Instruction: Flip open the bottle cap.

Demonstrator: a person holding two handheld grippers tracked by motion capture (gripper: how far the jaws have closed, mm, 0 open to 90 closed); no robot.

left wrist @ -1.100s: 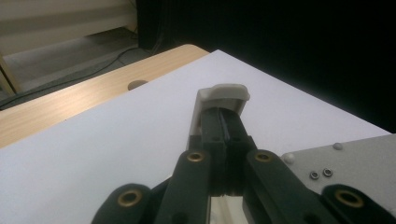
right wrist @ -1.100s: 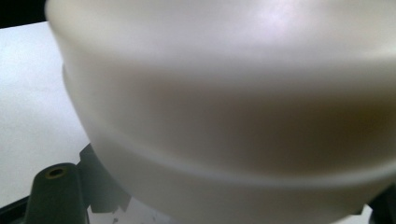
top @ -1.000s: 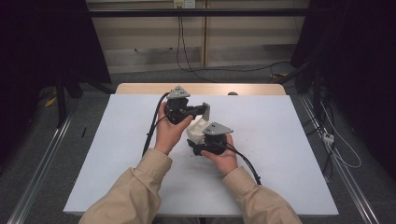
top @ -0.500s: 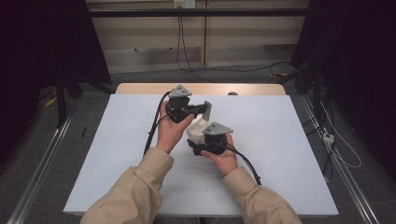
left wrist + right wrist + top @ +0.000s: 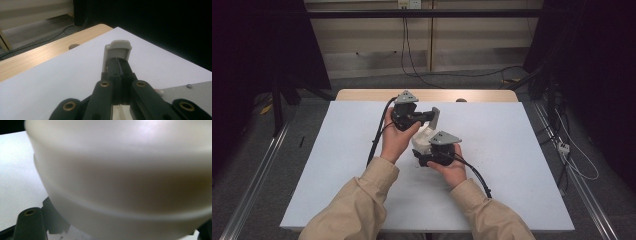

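Observation:
Two hands hold the grippers close together above the middle of the white table [image 5: 512, 150]. My left gripper [image 5: 430, 117] points right, jaws shut, its tips against a flat white flap [image 5: 435, 116] with a rounded end. In the left gripper view that flap [image 5: 117, 48] stands up just past the closed jaw tips of the left gripper [image 5: 119, 63]. My right gripper [image 5: 424, 150], nearer the person, is shut on a rounded white container [image 5: 424, 141] that joins the flap. The container's body [image 5: 120, 175] bulges close to the right gripper view's camera and hides the jaw tips there.
A bare wooden strip [image 5: 482, 95] with a small hole [image 5: 460, 100] runs along the table's far edge. Cables lie on the floor [image 5: 452, 75] behind it. Metal rails [image 5: 254, 175] flank the table, and dark curtains stand on both sides.

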